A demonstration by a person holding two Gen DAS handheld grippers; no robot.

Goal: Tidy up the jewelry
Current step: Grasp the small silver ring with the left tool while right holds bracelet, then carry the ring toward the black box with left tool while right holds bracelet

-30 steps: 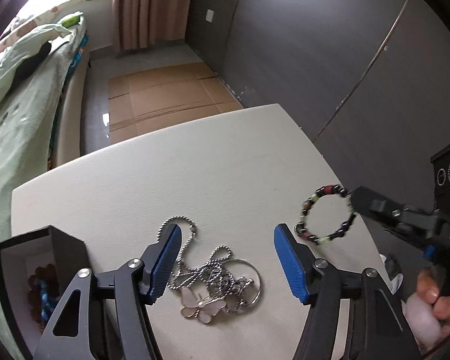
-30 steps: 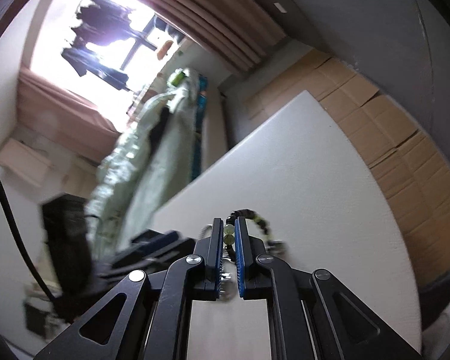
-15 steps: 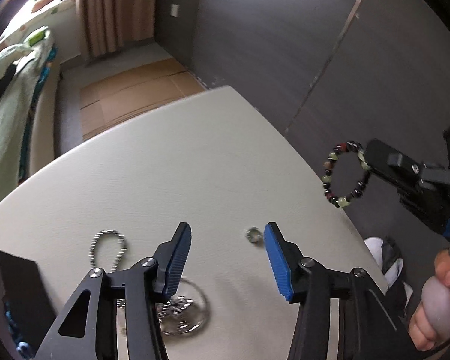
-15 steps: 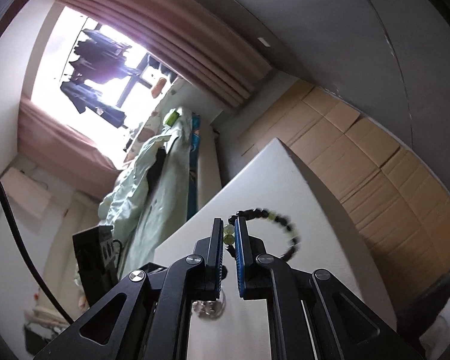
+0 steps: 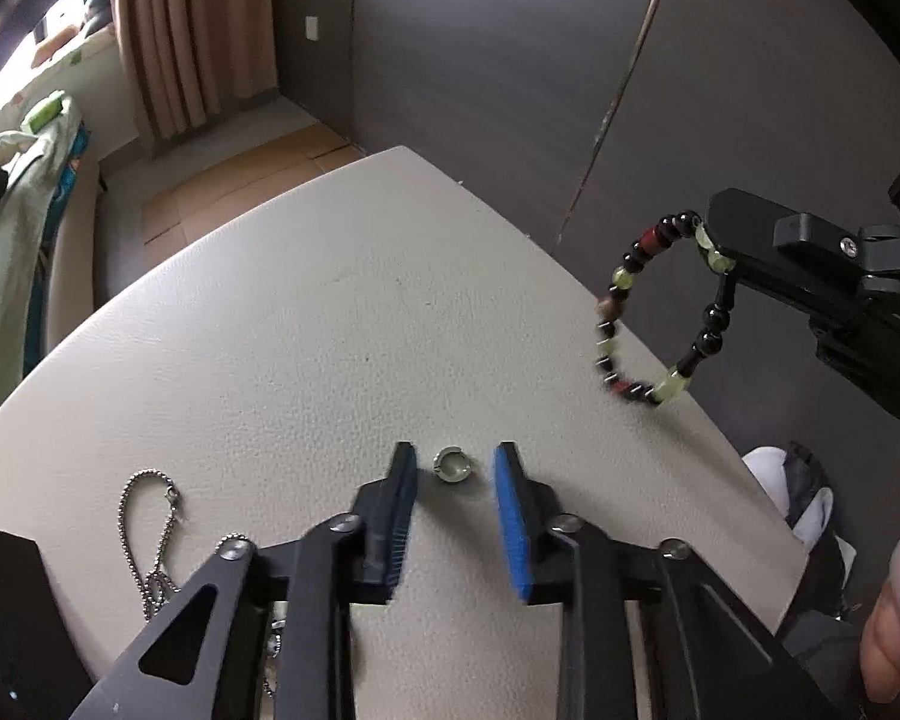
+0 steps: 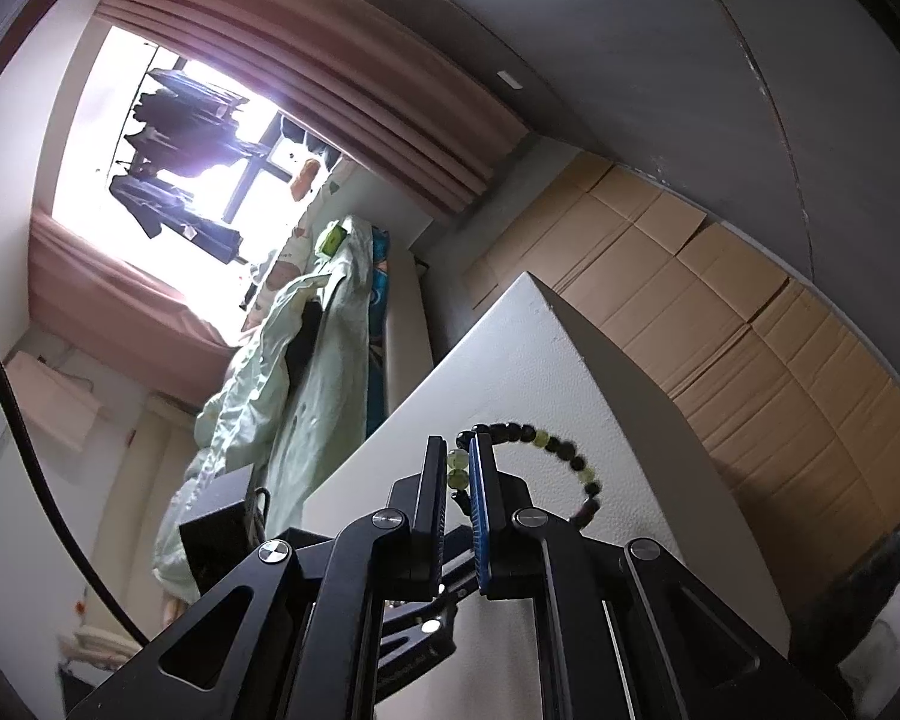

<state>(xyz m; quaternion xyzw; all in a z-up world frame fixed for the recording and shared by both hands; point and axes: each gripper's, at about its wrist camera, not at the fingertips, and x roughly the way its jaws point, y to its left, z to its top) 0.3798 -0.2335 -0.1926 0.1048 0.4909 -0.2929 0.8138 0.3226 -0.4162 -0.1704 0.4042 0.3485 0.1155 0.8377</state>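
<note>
The left gripper [image 5: 455,468], its jaws just narrowing, bracketed a small silver ring [image 5: 451,467] lying on the white worktop [image 5: 282,324] without pinching it, while the right gripper [image 6: 464,468] held a beaded bracelet [image 6: 546,447] clamped above the worktop's edge.

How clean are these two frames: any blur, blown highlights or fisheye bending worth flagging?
Left wrist view: the small ring is sharp, but the near side of the beaded bracelet smears with motion, and the table edge bows. Right wrist view: the window is blown out white, and the walls curve strongly.
</note>
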